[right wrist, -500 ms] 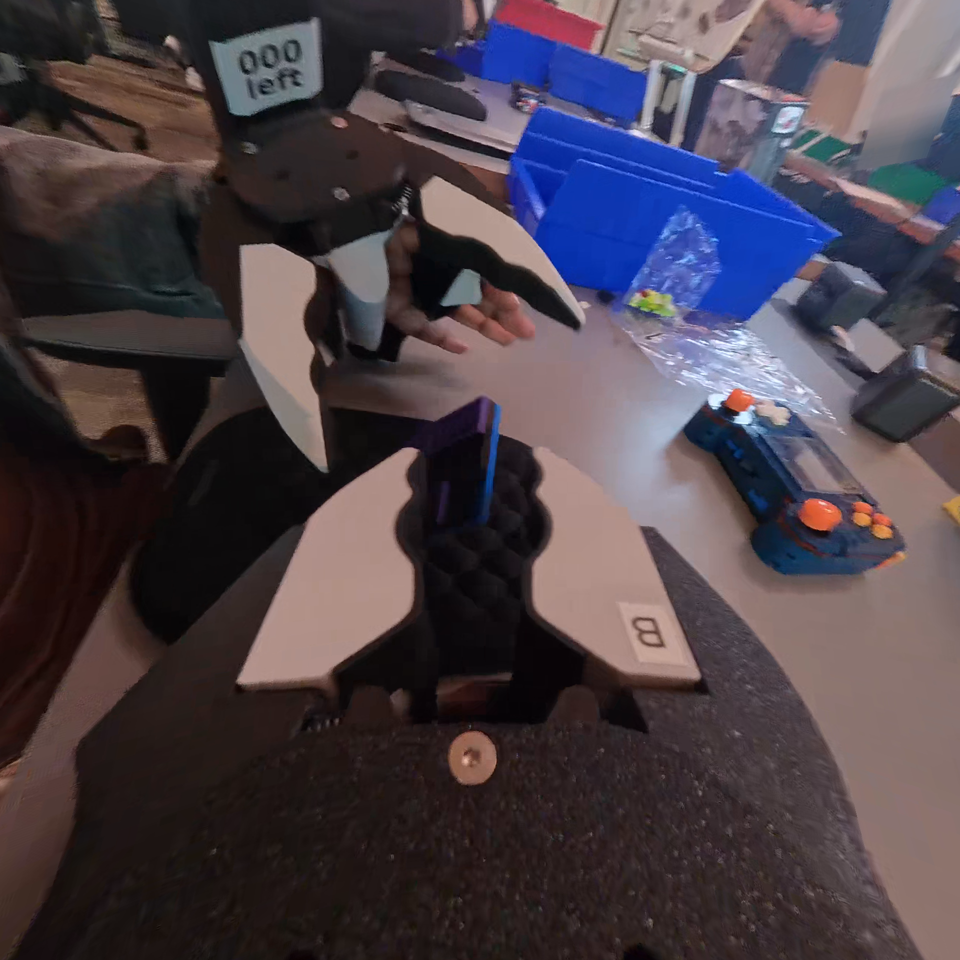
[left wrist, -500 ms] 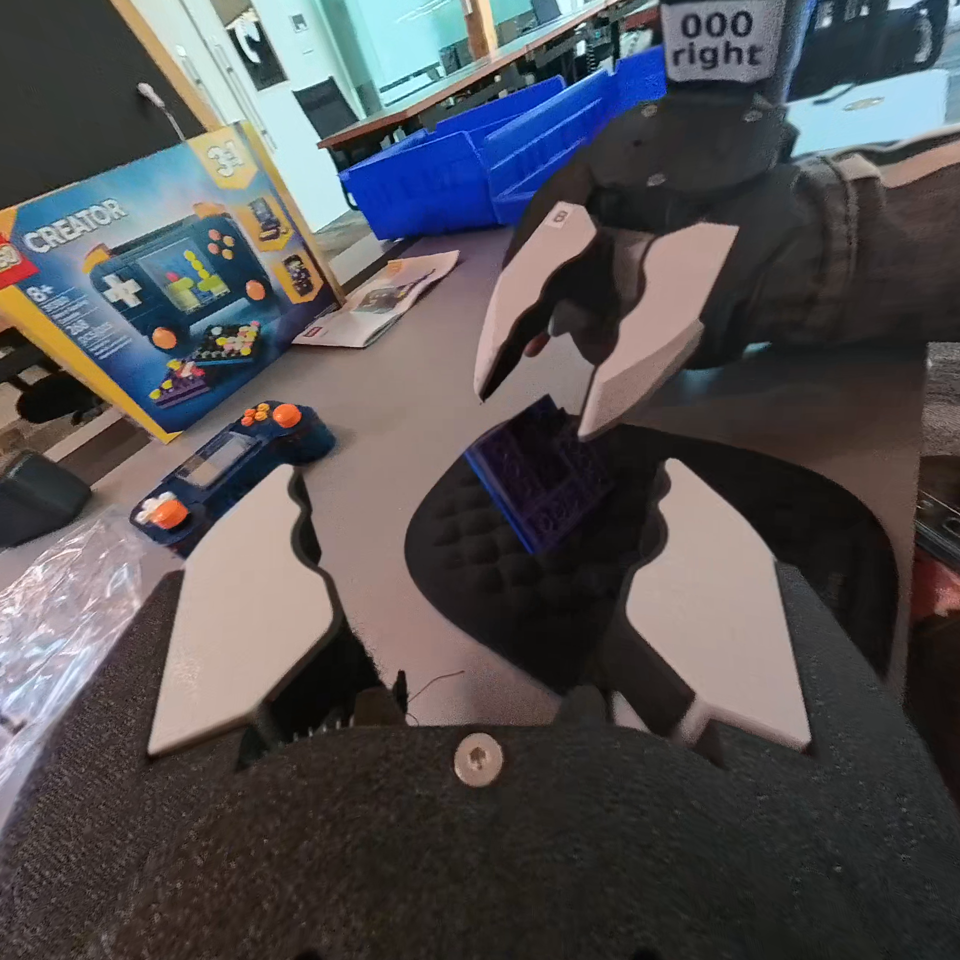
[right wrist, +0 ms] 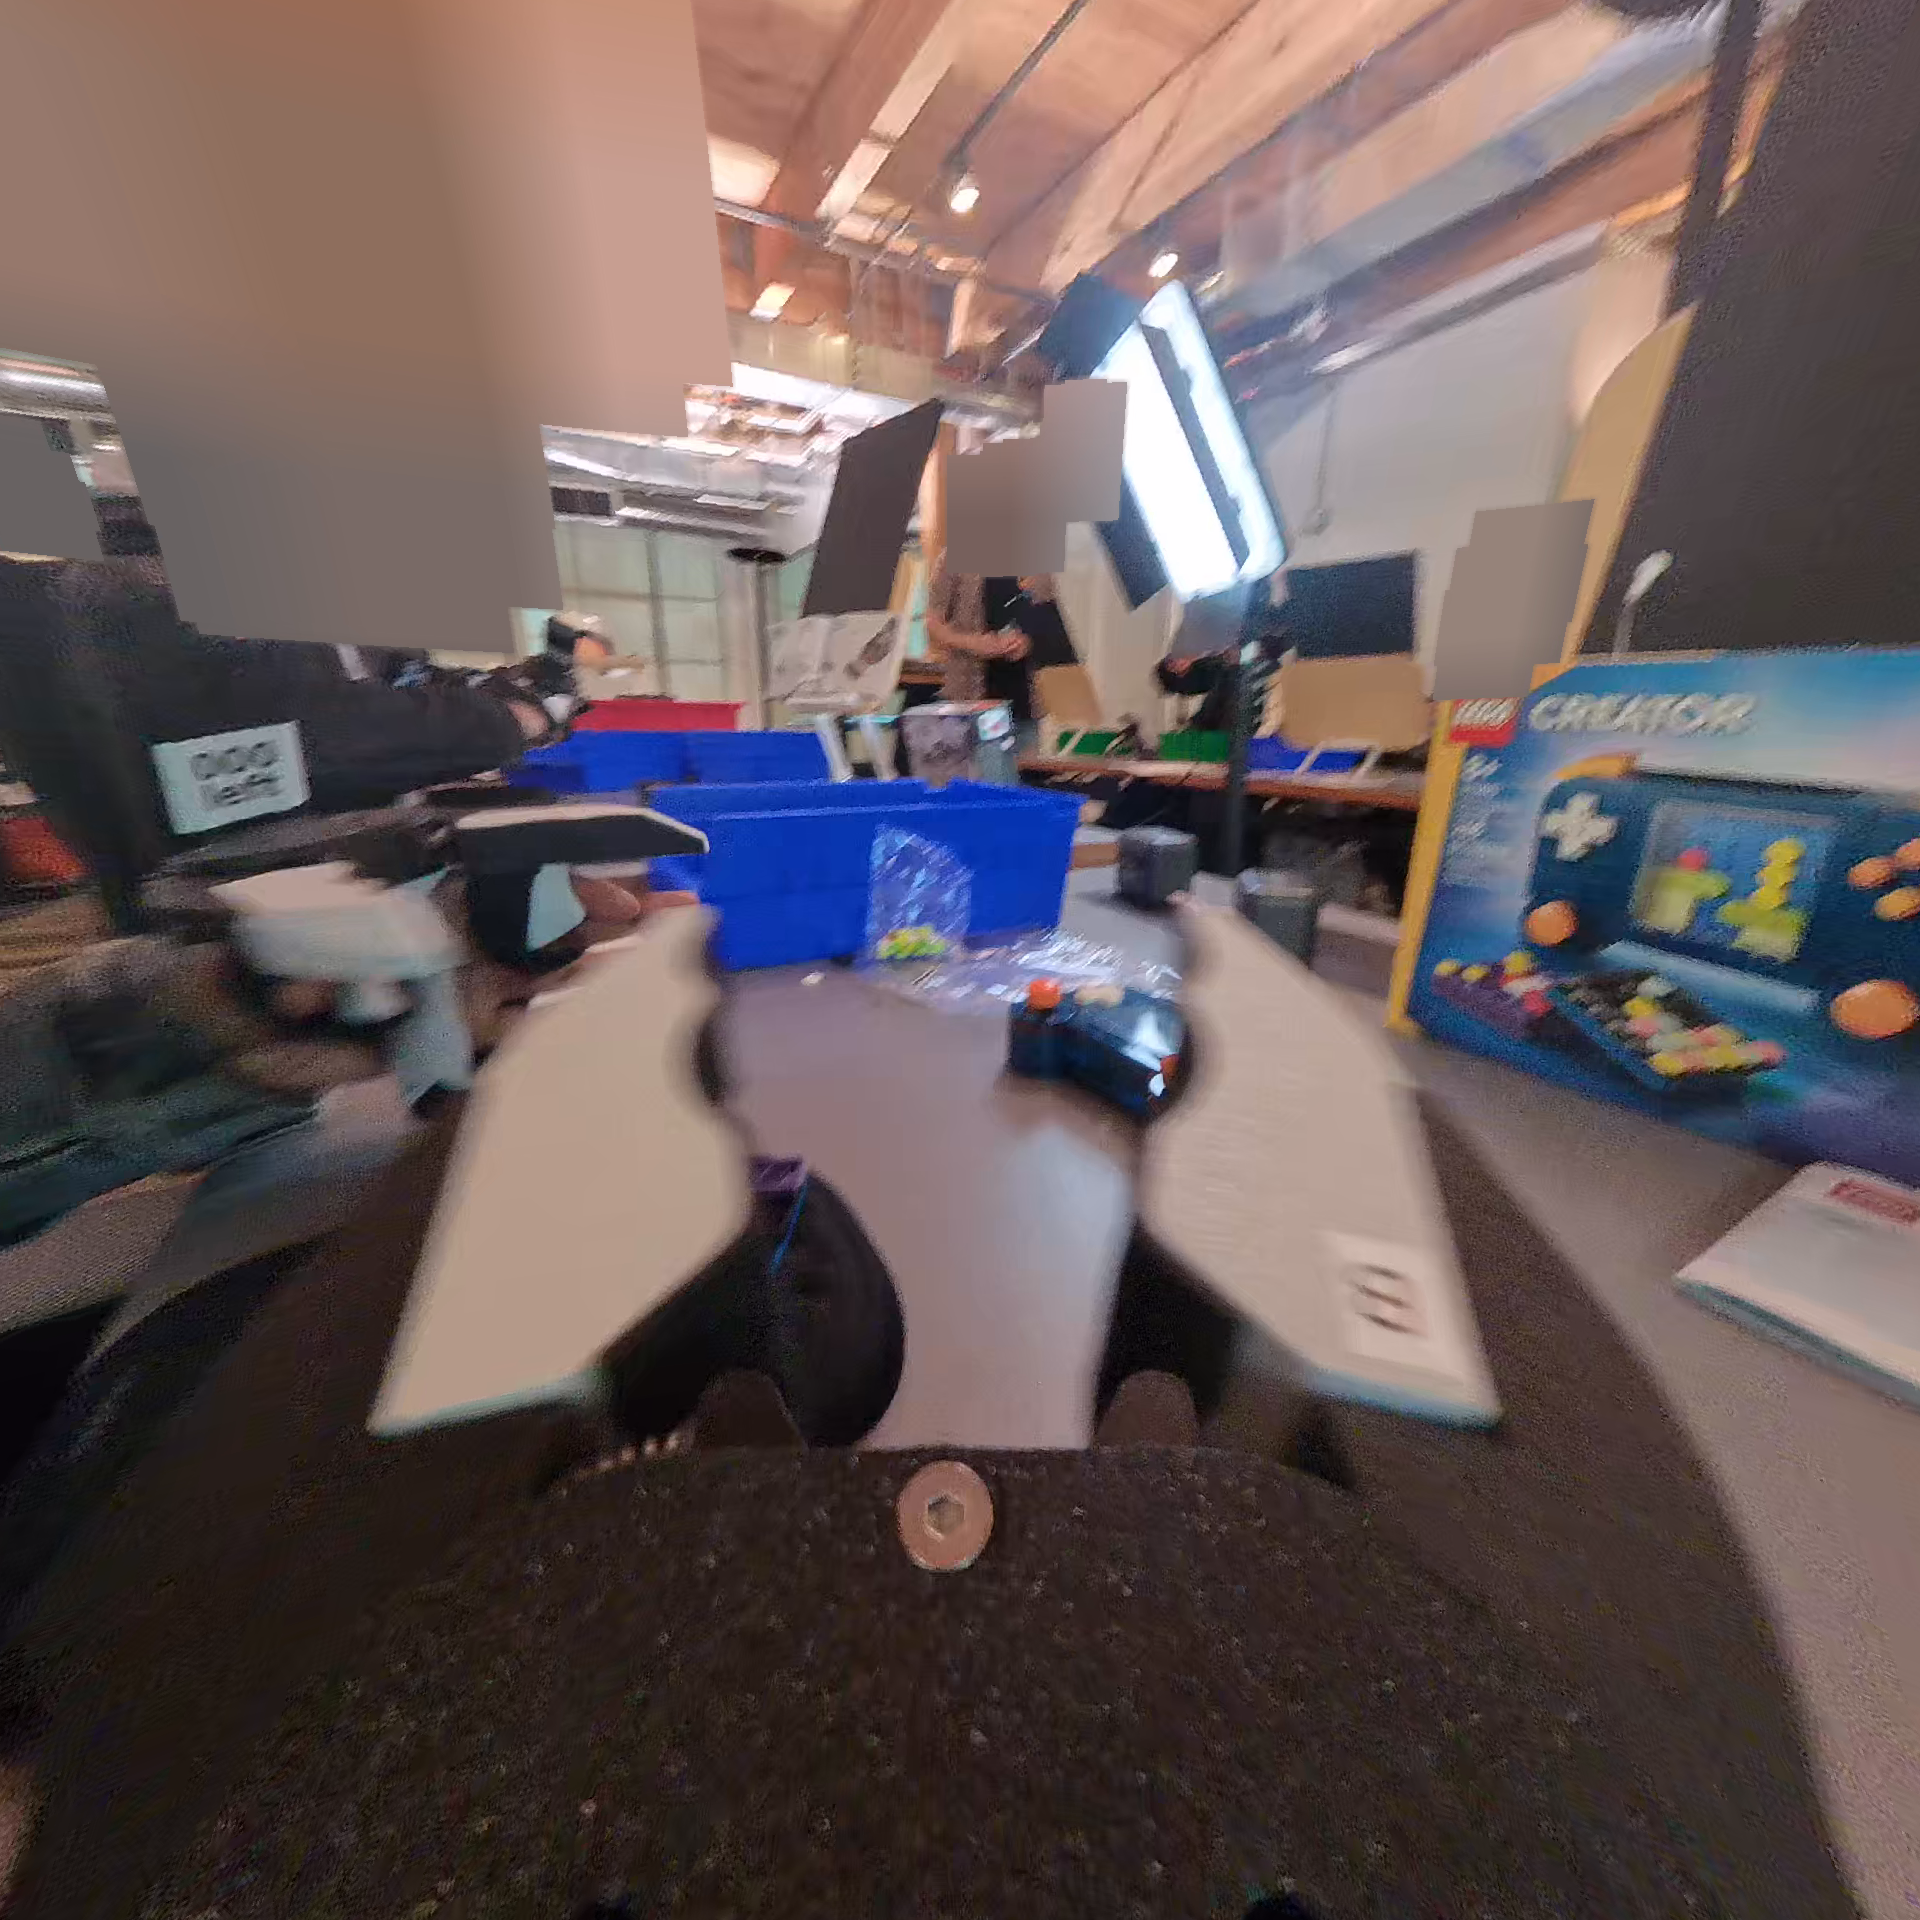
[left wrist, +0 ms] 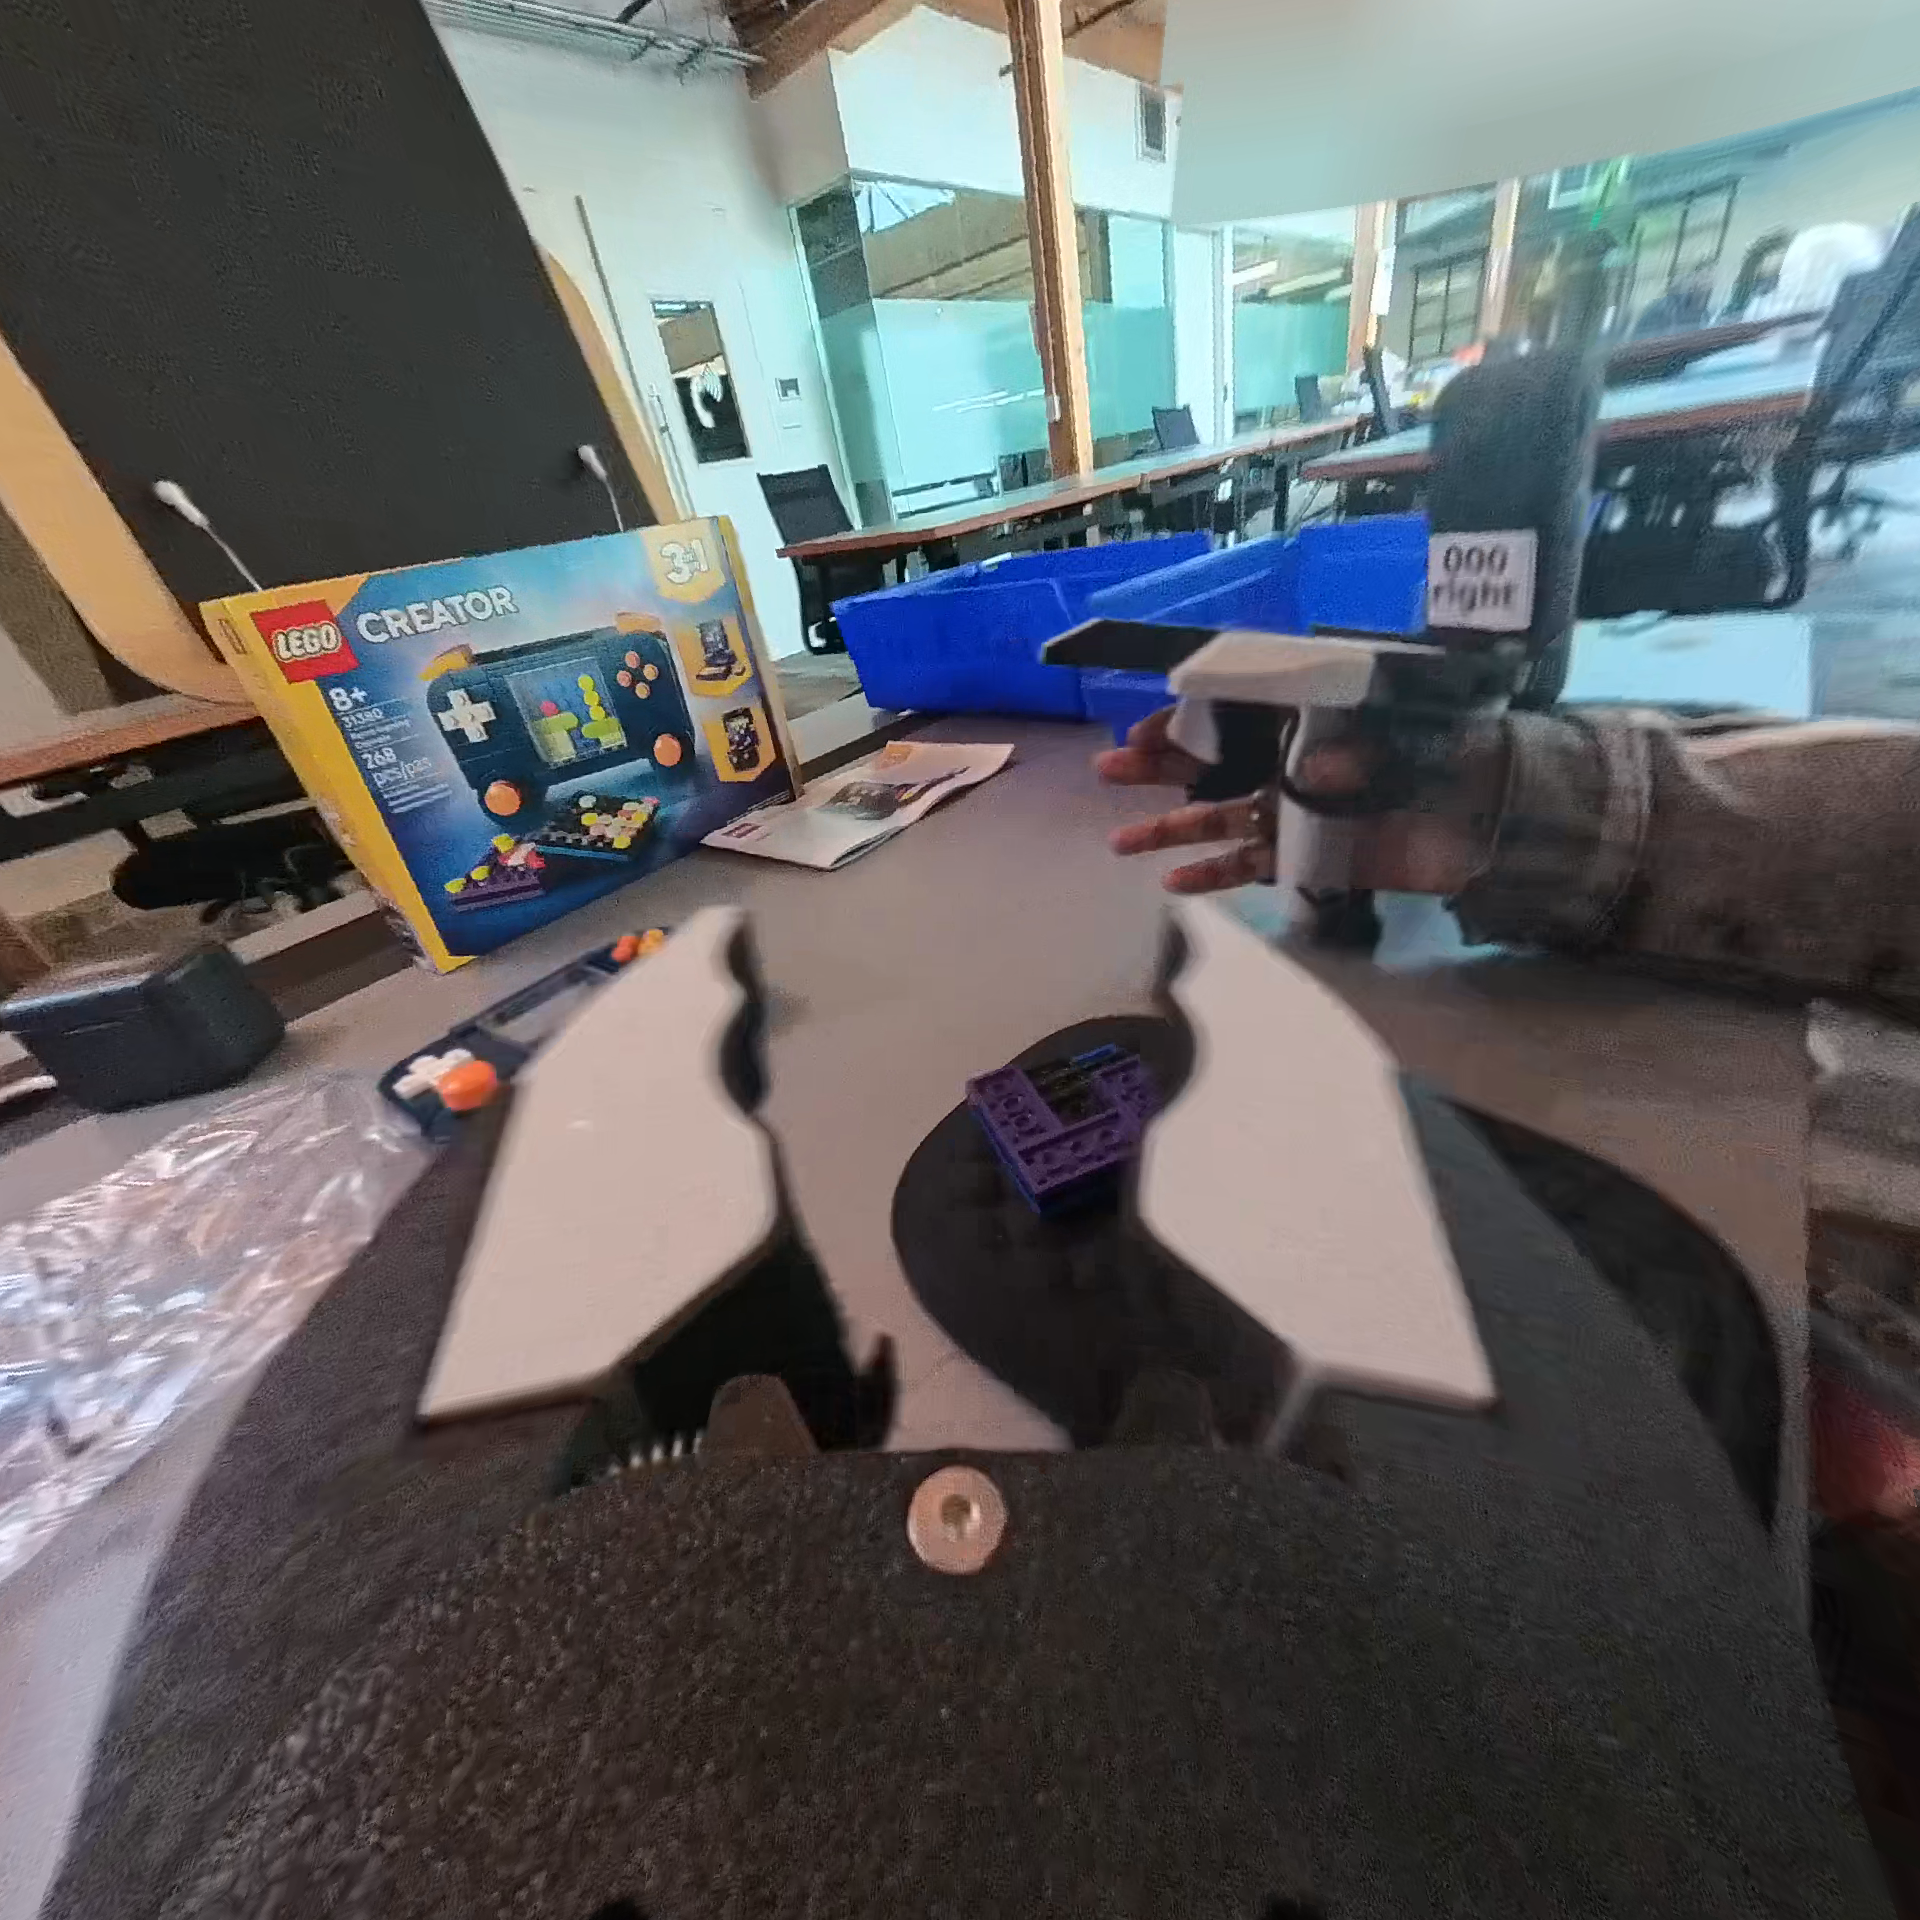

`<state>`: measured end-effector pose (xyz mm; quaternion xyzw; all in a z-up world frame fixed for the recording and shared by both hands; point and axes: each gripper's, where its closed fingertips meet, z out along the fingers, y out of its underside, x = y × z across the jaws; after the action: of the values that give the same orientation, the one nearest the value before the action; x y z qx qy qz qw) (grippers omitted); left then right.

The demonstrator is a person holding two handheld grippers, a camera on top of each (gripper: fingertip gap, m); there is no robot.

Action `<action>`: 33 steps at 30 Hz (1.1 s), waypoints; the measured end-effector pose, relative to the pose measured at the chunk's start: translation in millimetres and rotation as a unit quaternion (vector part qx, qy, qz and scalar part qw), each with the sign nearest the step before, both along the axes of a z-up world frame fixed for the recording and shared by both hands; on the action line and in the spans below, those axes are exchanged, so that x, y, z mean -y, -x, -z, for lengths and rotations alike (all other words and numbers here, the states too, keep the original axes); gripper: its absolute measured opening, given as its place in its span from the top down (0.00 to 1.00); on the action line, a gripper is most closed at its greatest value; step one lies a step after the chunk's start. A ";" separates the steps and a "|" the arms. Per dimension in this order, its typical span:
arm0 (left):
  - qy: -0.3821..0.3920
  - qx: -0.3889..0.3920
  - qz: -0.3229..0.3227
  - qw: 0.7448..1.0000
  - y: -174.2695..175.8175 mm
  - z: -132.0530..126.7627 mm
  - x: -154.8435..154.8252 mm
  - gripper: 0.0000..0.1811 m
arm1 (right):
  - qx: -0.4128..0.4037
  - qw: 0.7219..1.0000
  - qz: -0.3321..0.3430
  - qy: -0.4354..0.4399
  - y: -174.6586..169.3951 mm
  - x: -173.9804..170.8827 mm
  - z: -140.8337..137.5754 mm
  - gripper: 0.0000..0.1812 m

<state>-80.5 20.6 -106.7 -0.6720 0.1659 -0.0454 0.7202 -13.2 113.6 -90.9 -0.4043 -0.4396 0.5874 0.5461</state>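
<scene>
A small purple and blue brick assembly (left wrist: 1060, 1127) lies on a black foam pad (left wrist: 987, 1268) on the grey table. My left gripper (left wrist: 951, 925) is open and empty, held above the pad, with the assembly just inside its right finger. My right gripper (right wrist: 945, 925) is open wide and empty; the assembly (right wrist: 779, 1174) peeks out beside its left finger on the pad (right wrist: 842, 1309). Each gripper shows side-on in the other's view: the right one (left wrist: 1112, 665) held by a hand, the left one (right wrist: 468, 873) at the left.
A dark blue brick-built game console (left wrist: 468, 1070) (right wrist: 1101, 1039) lies on the table. A toy set box (left wrist: 499, 727) (right wrist: 1683, 862) stands behind it, with a booklet (left wrist: 862, 800) nearby. Blue bins (left wrist: 966, 644) (right wrist: 862, 862) stand at the back. A clear plastic bag (left wrist: 156, 1247) lies at the left.
Both grippers have risen and tilted up from the pad. The right gripper has opened wider and drawn away from the purple assembly, which stays on the pad. The left gripper stays open.
</scene>
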 end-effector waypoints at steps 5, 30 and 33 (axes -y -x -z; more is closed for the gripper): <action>0.051 -0.046 -0.039 0.997 18.7 1.4 -3.3 1.00 | 0.009 0.995 -0.087 0.038 -14.2 9.3 0.5 1.00; 0.318 -0.021 0.095 0.943 -18.5 82.7 -18.7 0.97 | 0.496 0.549 -0.441 -0.508 26.8 71.7 104.7 0.90; 0.314 0.004 0.100 0.944 -19.2 83.2 -18.7 0.97 | 0.496 0.538 -0.439 -0.521 24.9 73.3 105.2 0.91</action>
<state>-61.4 39.3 -189.9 -0.8437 0.2064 -0.1698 0.4655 -38.1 40.3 -196.0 -0.0313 -0.9911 0.1261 0.0291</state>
